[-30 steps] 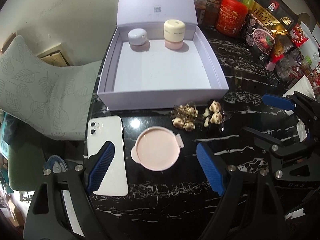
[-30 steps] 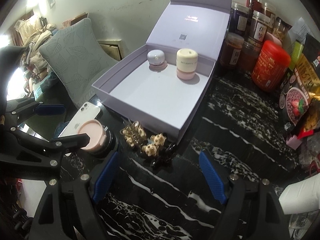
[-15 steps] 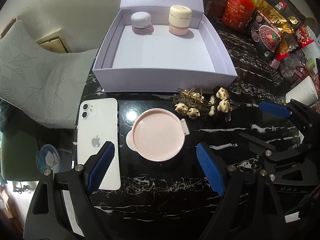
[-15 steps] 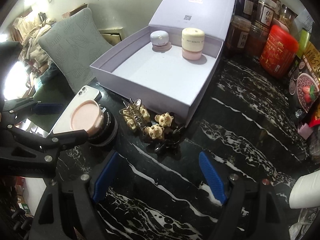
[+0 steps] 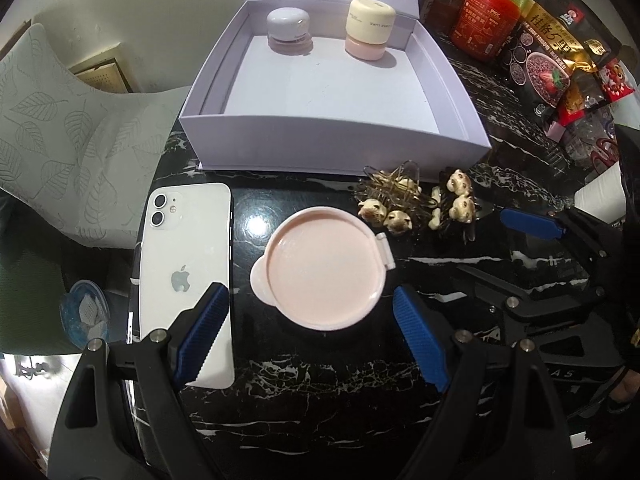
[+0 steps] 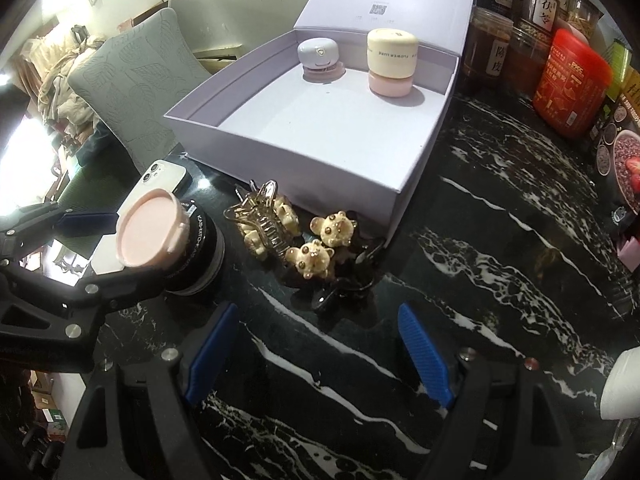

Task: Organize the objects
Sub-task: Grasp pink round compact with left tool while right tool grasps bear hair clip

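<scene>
A pink-lidded black jar (image 5: pixel 322 268) stands on the black marble table, just ahead of my open left gripper (image 5: pixel 312 336). It also shows in the right wrist view (image 6: pixel 150 236). Two bear hair clips (image 5: pixel 458 198) (image 6: pixel 320 246) and a gold claw clip (image 5: pixel 394 196) (image 6: pixel 266 224) lie in front of the open lavender box (image 5: pixel 332 148) (image 6: pixel 320 160). Inside the box stand a grey-capped jar (image 5: pixel 287 32) and a cream-capped pink jar (image 5: pixel 370 28). My right gripper (image 6: pixel 320 352) is open and empty, short of the clips.
A white phone (image 5: pixel 186 264) lies face down left of the jar. A leaf-patterned cushion (image 5: pixel 60 128) sits at far left. A red canister (image 5: pixel 486 20), food jars (image 6: pixel 492 52) and snack bags (image 5: pixel 548 60) crowd the back right. A white paper cup (image 6: pixel 624 384) stands at right.
Both grippers have moved forward and lower toward the table. The pink-lidded jar and the clips look larger and closer. Both stay open; no object has moved.
</scene>
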Available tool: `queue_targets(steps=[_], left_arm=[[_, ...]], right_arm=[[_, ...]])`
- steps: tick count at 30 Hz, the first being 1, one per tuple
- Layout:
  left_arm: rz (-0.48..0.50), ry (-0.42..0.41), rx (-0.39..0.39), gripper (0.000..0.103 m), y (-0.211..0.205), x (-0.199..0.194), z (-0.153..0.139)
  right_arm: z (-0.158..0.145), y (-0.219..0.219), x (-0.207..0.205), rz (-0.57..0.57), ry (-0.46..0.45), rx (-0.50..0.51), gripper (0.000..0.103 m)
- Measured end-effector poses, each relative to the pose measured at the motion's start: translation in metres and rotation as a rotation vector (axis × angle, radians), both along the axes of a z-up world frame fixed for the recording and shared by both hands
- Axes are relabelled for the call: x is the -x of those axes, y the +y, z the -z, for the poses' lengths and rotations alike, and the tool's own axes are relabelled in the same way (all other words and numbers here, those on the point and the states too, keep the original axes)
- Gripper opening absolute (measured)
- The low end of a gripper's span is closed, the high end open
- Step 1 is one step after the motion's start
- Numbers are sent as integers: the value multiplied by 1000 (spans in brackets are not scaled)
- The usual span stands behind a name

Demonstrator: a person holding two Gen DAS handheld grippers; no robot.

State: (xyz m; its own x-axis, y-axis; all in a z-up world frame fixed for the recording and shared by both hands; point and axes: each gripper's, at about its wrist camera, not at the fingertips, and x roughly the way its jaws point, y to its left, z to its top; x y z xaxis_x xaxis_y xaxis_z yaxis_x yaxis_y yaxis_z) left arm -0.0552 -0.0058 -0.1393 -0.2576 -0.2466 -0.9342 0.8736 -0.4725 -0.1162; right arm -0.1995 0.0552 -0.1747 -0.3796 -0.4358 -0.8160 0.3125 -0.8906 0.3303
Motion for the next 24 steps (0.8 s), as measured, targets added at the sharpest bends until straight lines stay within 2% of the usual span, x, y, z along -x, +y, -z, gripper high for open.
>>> queue_targets(steps=[15,24], left_arm=[[-7,44,1,83,-14,3,1],[14,55,25,76,-15,8,-3]], right_arm=[[3,6,21,66,5,39,82],[6,10,28,90,2,55,73]])
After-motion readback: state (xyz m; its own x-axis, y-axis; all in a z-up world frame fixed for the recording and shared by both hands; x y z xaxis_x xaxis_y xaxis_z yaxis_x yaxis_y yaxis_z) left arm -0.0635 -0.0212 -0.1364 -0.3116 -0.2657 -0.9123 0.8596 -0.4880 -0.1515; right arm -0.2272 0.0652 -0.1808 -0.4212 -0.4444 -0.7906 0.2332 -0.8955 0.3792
